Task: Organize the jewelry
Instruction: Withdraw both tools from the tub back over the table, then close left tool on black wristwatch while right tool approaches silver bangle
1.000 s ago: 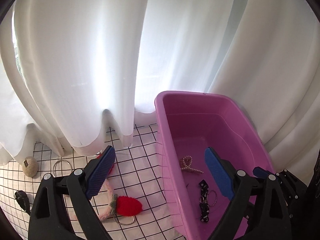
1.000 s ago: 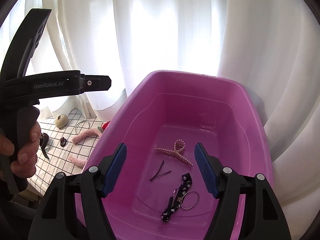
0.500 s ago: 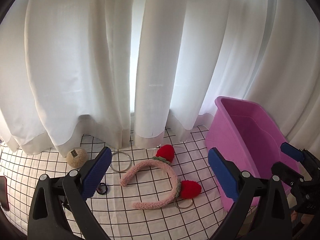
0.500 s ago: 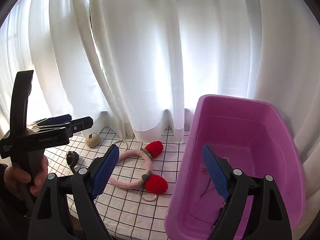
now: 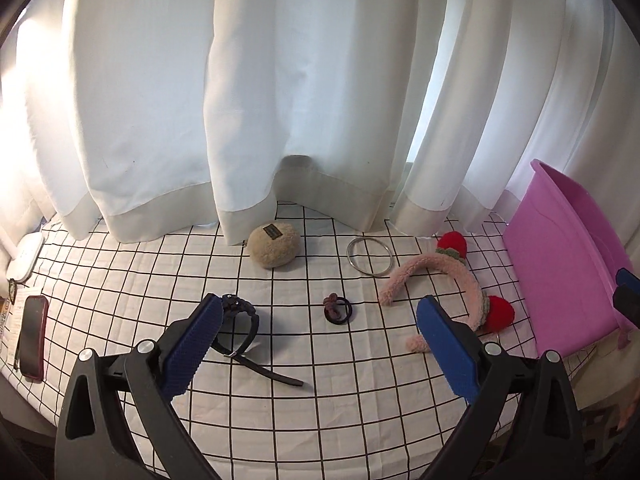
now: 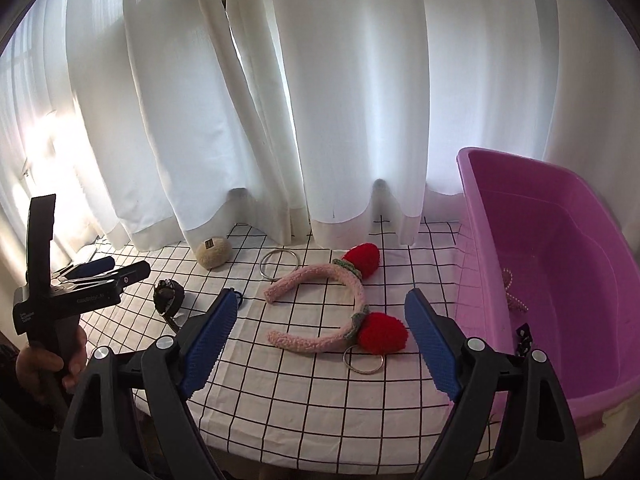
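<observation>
The right gripper (image 6: 316, 340) hangs wide open and empty, directly over the pink headband (image 6: 320, 304), whose arc opens toward the left. The left gripper (image 5: 316, 348), also gaping and empty, sits nearer the black watch (image 5: 240, 328). The purple tub (image 6: 560, 280) waits to the right on the surface (image 6: 280, 380).

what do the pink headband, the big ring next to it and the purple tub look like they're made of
Headband: fuzzy plush or knit yarn, with matte, nubbly pile and red pompoms. Ring: probably metal, being thin, silver and glinting, seemingly a few stacked bangles. Tub: moulded plastic with smooth, slightly glossy walls and a rolled rim.
</observation>
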Motion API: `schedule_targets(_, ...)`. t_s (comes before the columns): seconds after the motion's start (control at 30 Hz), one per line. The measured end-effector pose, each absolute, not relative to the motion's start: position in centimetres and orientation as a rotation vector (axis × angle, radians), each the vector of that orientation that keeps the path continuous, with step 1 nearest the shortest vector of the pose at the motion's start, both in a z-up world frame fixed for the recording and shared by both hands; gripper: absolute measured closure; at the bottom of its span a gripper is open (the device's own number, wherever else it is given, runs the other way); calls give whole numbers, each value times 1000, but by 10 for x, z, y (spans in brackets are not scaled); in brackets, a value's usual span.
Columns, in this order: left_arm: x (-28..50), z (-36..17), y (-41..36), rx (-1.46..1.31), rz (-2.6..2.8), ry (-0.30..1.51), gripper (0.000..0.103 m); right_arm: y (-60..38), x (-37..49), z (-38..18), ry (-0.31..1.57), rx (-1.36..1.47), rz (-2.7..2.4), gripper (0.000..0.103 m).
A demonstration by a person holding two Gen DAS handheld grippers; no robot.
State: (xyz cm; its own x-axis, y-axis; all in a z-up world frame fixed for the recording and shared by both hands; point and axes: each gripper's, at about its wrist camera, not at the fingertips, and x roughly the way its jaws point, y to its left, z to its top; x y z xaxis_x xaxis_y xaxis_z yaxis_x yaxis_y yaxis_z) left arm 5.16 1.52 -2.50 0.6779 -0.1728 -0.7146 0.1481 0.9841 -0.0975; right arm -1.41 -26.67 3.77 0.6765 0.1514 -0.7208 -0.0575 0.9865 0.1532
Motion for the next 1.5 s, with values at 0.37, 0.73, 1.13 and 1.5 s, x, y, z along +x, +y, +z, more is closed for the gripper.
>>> schedule_targets(0.37,48,-93,79,-78,-78,913,7,-233,-24,-38,989,156,28,21)
schedule_targets(0.73,72,-144,92,-92,11,930,7,-232,-11,-97,1044,102,-22,21)
schedule_targets(1.13,113,-185,81,-75,35,958,7,-236,-3,-146,1025,73,-91,21)
schedule_targets(1.5,117,-196,78,-36,41,956,7,-246,8,-159,1029,55,-143,21)
